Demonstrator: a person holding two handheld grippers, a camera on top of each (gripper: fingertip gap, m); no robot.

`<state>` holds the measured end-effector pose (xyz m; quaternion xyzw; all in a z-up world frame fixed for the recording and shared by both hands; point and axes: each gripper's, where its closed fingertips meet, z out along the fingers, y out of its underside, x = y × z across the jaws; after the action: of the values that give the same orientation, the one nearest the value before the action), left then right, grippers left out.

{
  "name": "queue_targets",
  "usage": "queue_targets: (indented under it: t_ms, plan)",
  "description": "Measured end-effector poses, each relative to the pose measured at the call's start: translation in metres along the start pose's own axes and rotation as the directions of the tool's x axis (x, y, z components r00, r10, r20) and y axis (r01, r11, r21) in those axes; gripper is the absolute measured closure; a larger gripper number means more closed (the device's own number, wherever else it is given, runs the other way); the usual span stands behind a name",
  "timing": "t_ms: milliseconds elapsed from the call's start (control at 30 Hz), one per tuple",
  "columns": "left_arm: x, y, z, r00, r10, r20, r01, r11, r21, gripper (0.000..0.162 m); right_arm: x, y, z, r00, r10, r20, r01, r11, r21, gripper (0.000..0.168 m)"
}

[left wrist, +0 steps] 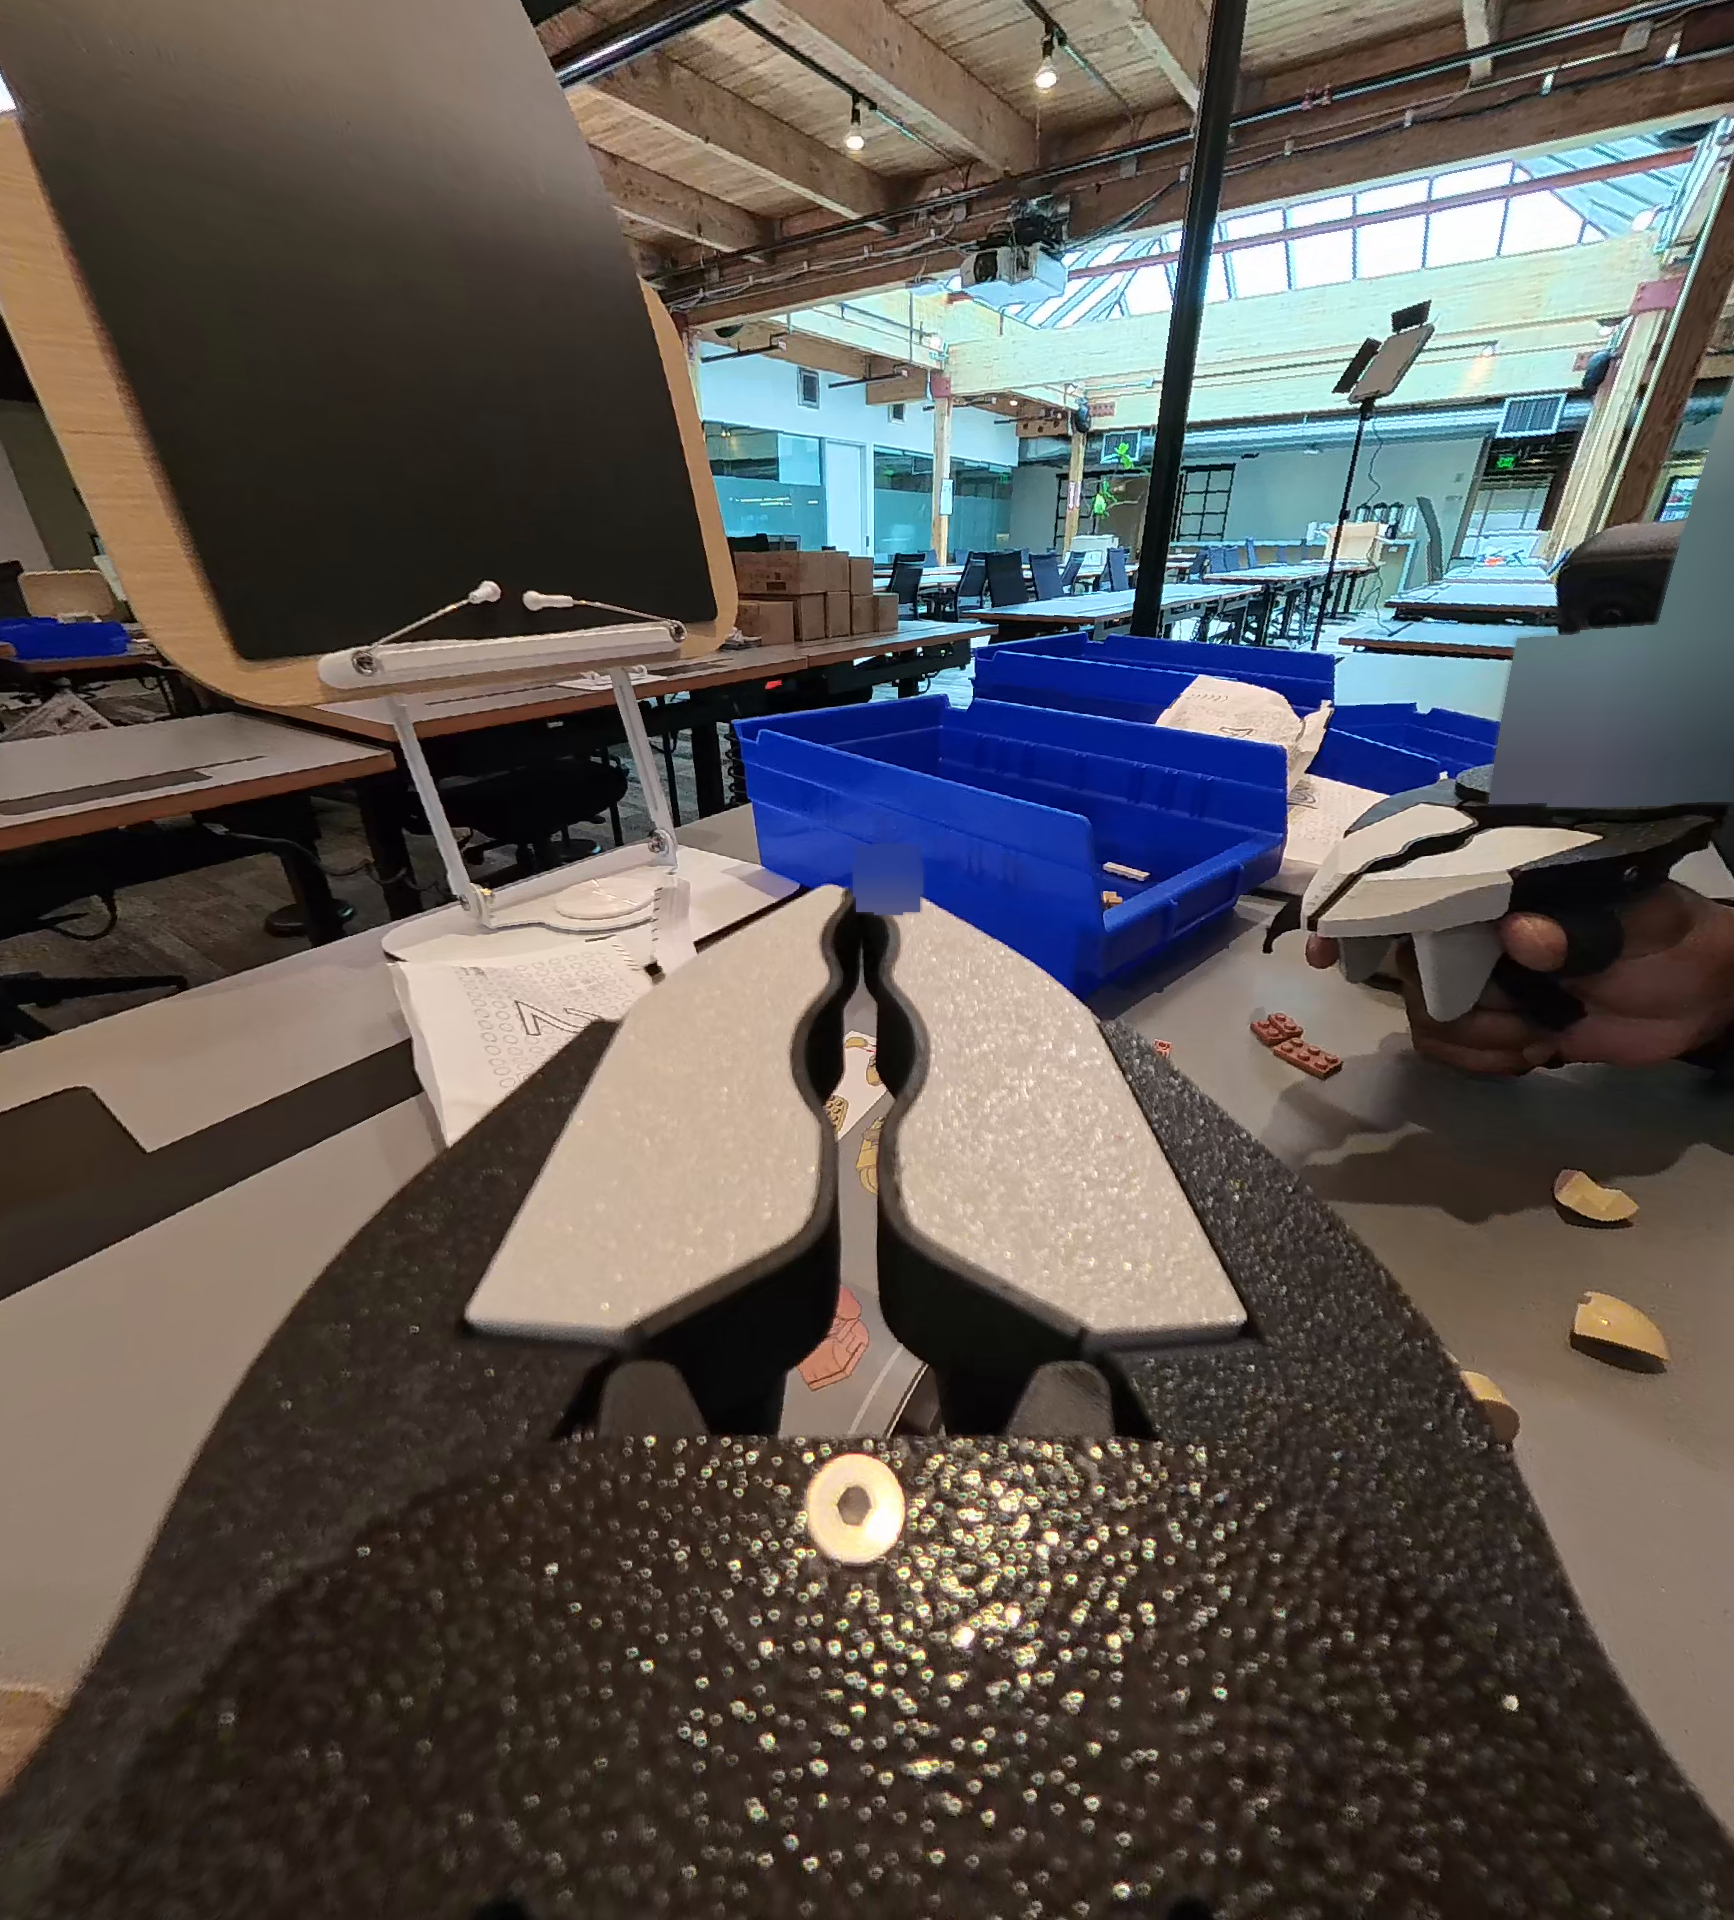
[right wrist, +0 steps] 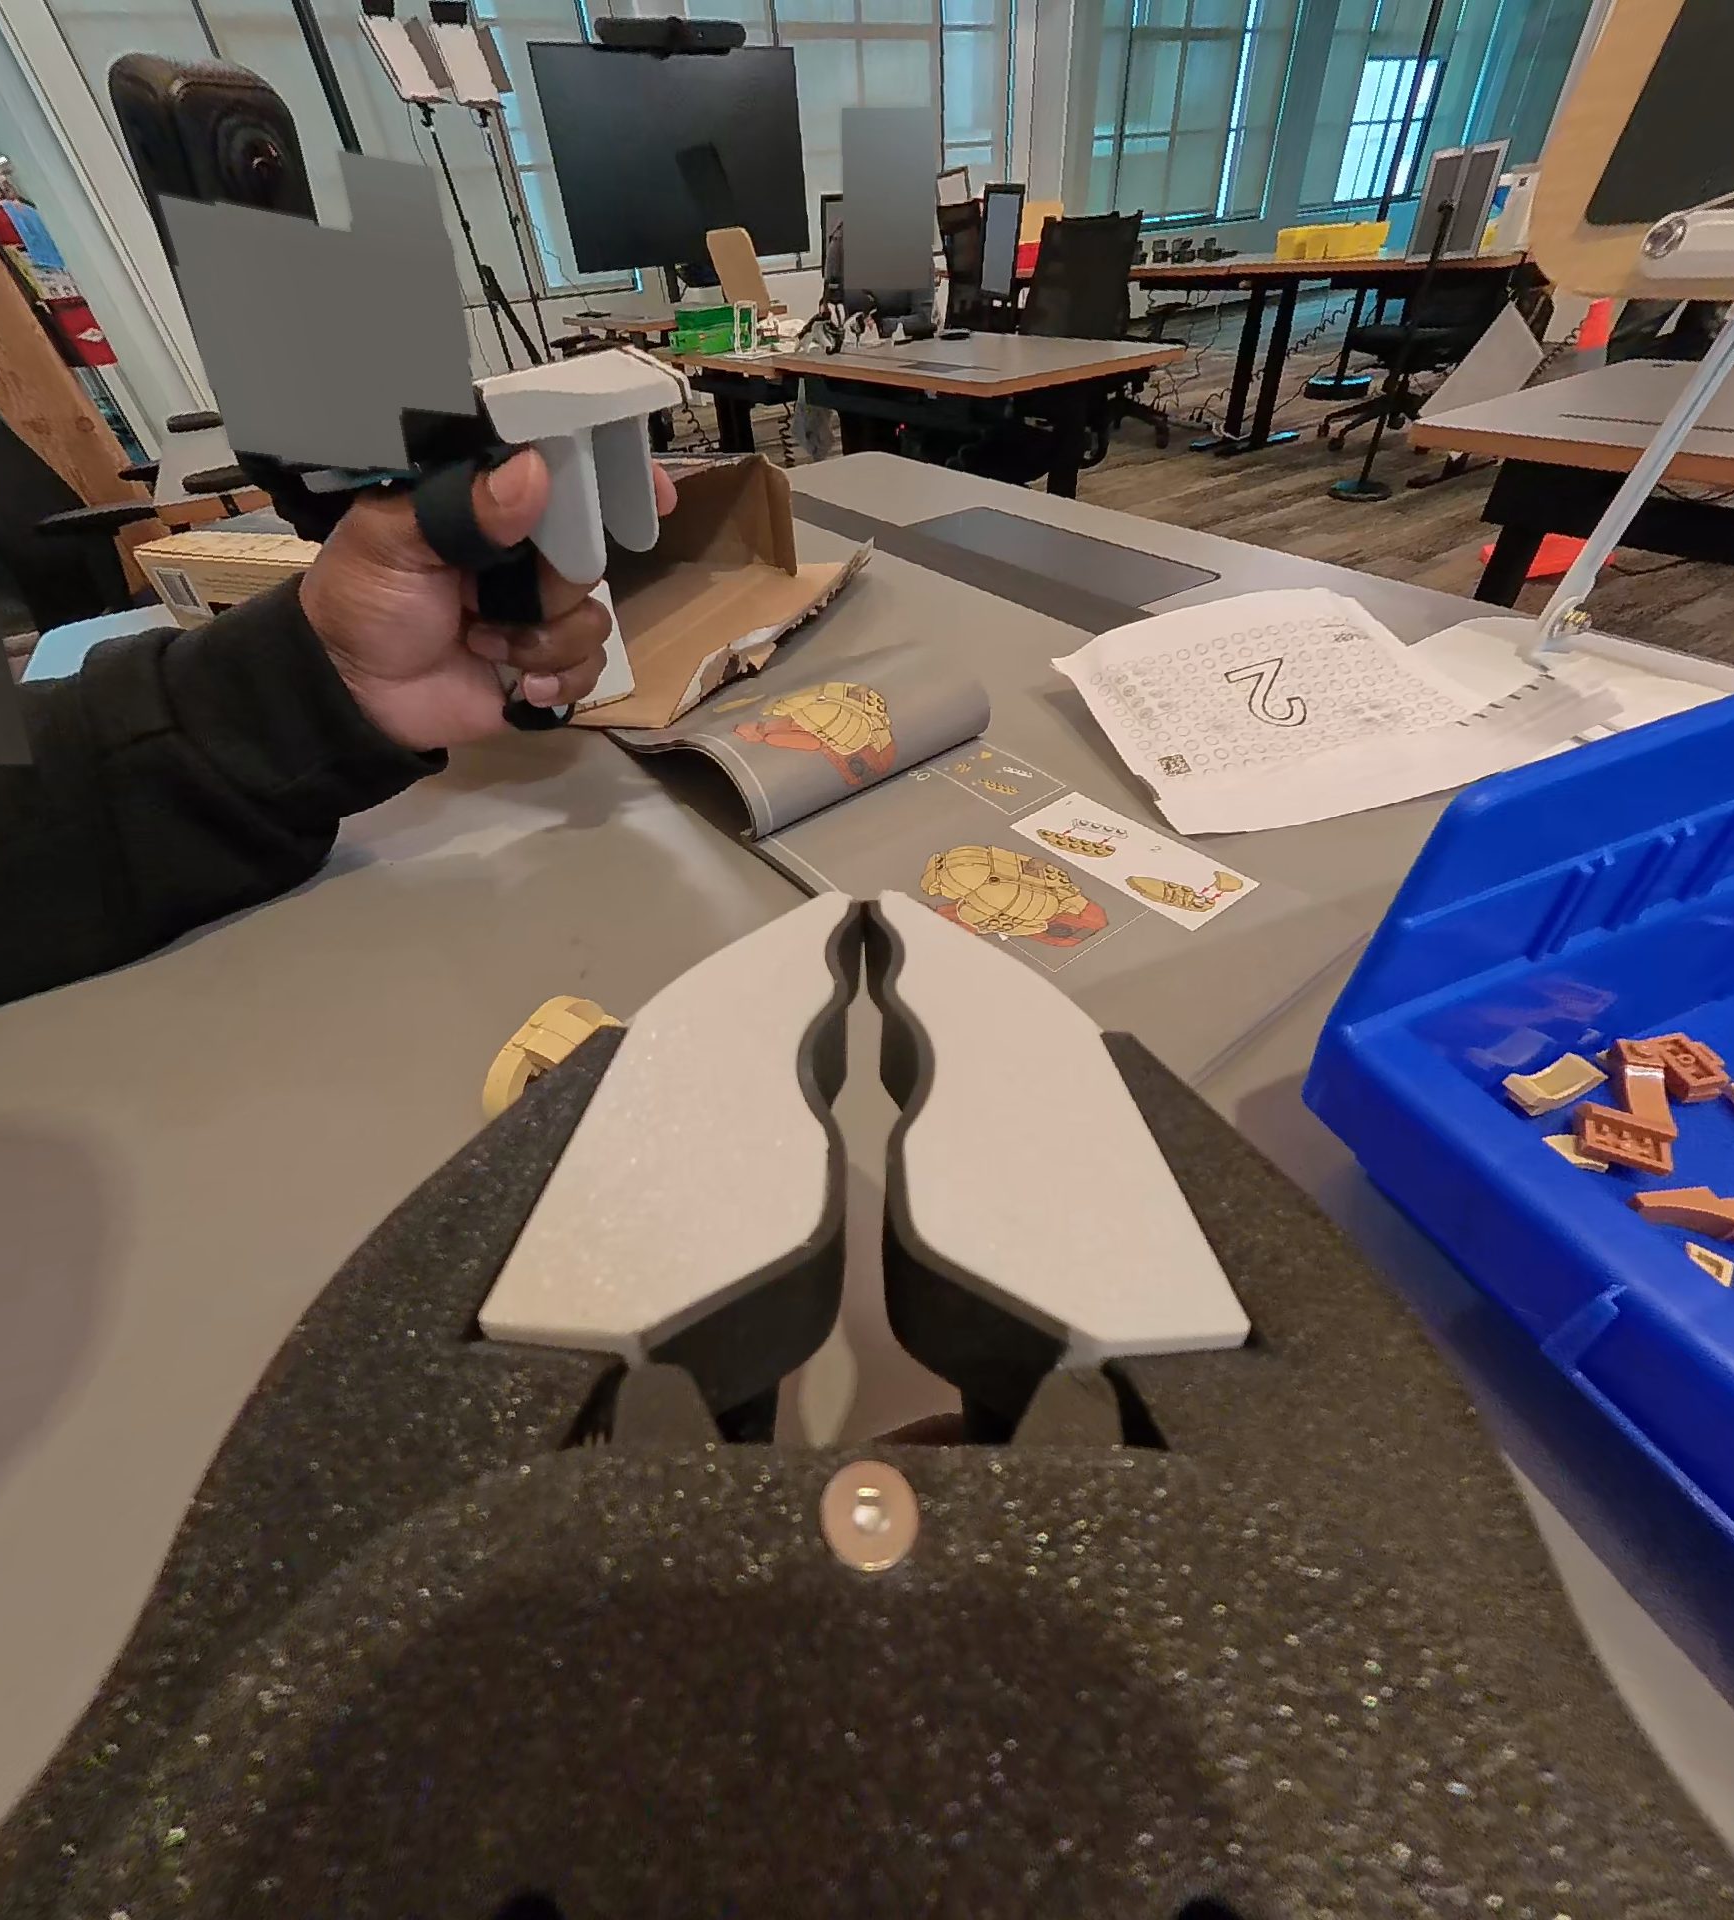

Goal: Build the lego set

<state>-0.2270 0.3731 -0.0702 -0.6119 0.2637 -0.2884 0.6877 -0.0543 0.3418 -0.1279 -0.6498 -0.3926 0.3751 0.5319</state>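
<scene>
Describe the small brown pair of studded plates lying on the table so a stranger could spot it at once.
Start at the nearest blue plastic bin on the grey table. Just right of its front corner, below the right gripper, lie two flat reddish-brown studded plates. The loose pieces nearer the camera are tan and curved; these are flat and brown.

Brown and tan lego pieces (right wrist: 1663,1132) lie loose, scattered in the blue bin (right wrist: 1486,935). Two brown studded plates (left wrist: 1297,1042) touch each other on the desk (left wrist: 1465,1558); tan curved pieces (left wrist: 1619,1333) lie apart nearby. A tan rounded sub-build (right wrist: 543,1044) sits on the desk. Instruction booklet (right wrist: 946,821) lies open, flat.
</scene>
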Motion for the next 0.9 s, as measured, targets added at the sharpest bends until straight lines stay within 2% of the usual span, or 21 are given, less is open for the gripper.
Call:
queue_targets:
  t_ms: [600, 900]
  plan:
    - [-0.001, 0.001, 0.0, 1.0, 0.005, 0.006, -0.005, 1.0, -0.011, 0.162, -0.001, 0.0, 0.0, 1.0, 0.0, 0.005, 0.0, 1.0, -0.003, 0.168]
    - [-0.021, -0.032, -0.027, 0.996, 0.045, 0.083, -0.05, 0.997, 0.062, 0.162, -0.003, 0.001, 0.001, 1.0, 0.003, 0.012, -0.003, 1.0, -0.006, 0.168]
